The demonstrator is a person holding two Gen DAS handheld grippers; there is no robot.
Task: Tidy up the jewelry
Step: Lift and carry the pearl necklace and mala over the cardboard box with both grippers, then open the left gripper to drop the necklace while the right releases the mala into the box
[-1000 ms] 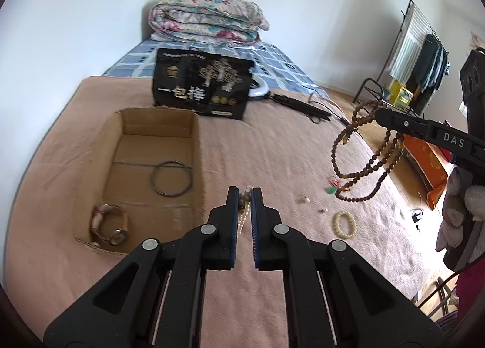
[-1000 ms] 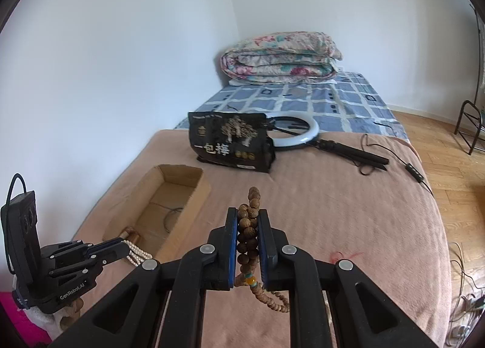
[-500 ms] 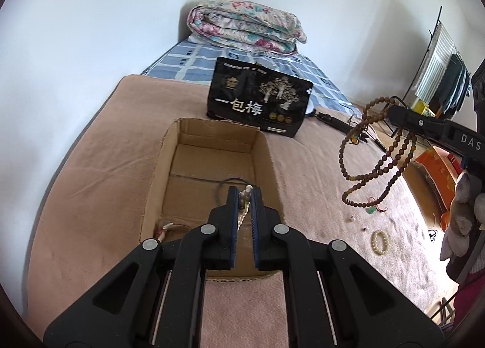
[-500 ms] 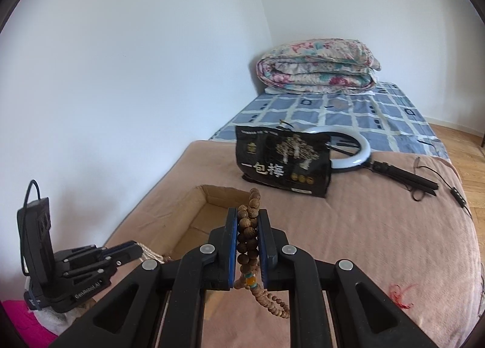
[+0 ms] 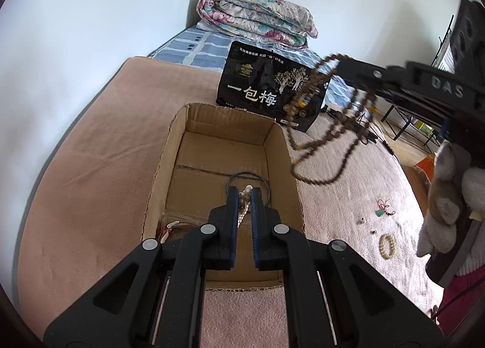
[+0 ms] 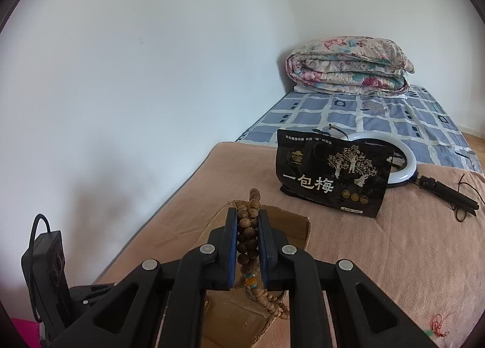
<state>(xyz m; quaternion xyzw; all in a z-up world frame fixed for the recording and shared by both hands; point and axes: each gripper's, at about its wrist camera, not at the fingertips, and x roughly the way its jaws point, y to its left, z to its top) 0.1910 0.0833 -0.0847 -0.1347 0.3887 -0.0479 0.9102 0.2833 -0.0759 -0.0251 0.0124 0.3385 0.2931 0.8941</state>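
Observation:
An open cardboard box lies on the tan blanket; it also shows in the right wrist view. My left gripper is shut on a white pearl strand and holds it over the box. Inside the box lie a thin black ring and a watch, mostly hidden. My right gripper is shut on a long brown wooden bead necklace, whose loops hang in the air at the box's right edge in the left wrist view.
A black snack bag stands behind the box, with a folded floral quilt beyond it. A ring light lies behind the bag. A cream bead bracelet, a red-green charm and loose beads lie on the blanket to the right.
My left gripper has moved left and forward until it hangs over the box with the pearl strand. My right gripper has carried the wooden bead necklace left, close to the box.

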